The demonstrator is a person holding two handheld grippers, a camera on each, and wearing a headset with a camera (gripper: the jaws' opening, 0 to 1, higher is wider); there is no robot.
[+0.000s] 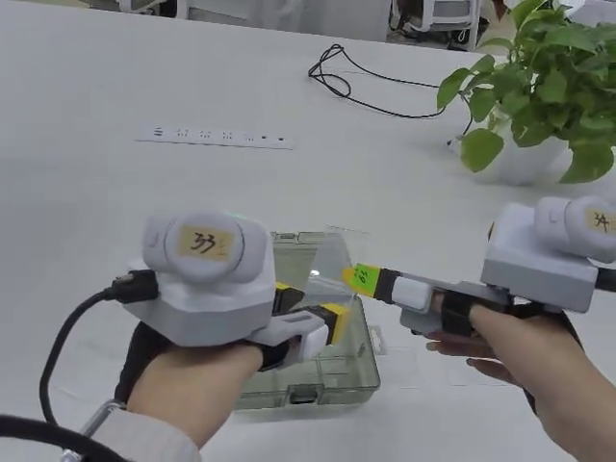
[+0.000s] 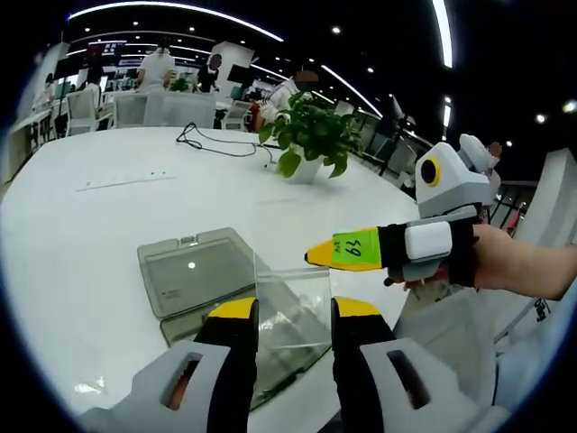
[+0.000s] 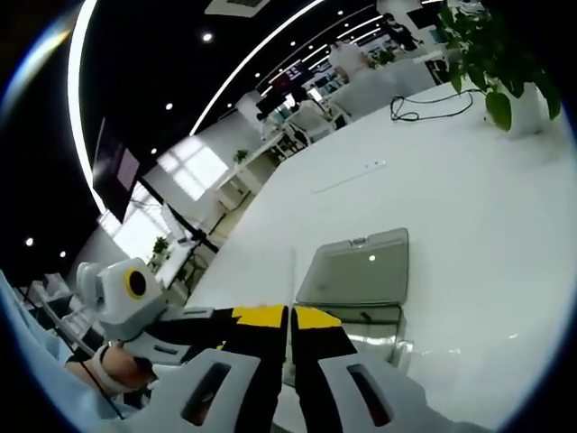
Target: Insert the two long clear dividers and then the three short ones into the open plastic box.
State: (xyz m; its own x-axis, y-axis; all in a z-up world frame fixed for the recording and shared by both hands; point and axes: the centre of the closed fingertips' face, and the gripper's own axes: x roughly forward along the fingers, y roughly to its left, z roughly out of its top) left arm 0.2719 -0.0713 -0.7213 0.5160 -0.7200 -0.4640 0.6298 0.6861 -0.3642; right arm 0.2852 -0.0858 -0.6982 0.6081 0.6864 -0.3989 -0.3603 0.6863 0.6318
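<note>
The box (image 1: 358,373) is clear, grey-tinted plastic and sits on the white table (image 1: 115,192) just in front of the person, between the two grippers. Its hinged lid (image 1: 306,246) is thrown open and lies flat behind it. In the left gripper view the lid (image 2: 193,271) shows a moulded rim and a small latch tab on its far edge.

A divider (image 2: 290,296), a thin colourless sheet, stands upright over the open box. It is hard to make out apart from its bright edges. In the head view it shows as a faint pane (image 1: 341,252) rising above the box's back edge. In the right gripper view it is edge-on, a fine line (image 3: 291,271) running up from between the jaws.

The right gripper (image 3: 291,317) has its yellow-tipped jaws nearly together, pinching that edge of the divider. In the left gripper view its tip (image 2: 316,255) meets the sheet's upper corner.

The left gripper (image 2: 293,312) has its jaws spread wide, one on each side of the sheet. I cannot tell whether either one touches it. In the head view this gripper (image 1: 308,308) hangs over the box's left half.

A tan sticker (image 1: 204,243) on top of the left gripper carries a handwritten "33". A green tag (image 2: 353,248) on the right gripper's jaw has two handwritten digits ending in 9, and the first is unclear. Another sticker (image 1: 602,219) on the right gripper is cut off by the frame edge and is unreadable.

A power strip (image 1: 214,136), a black cable (image 1: 358,85) and a potted plant (image 1: 544,77) lie well beyond the box.
</note>
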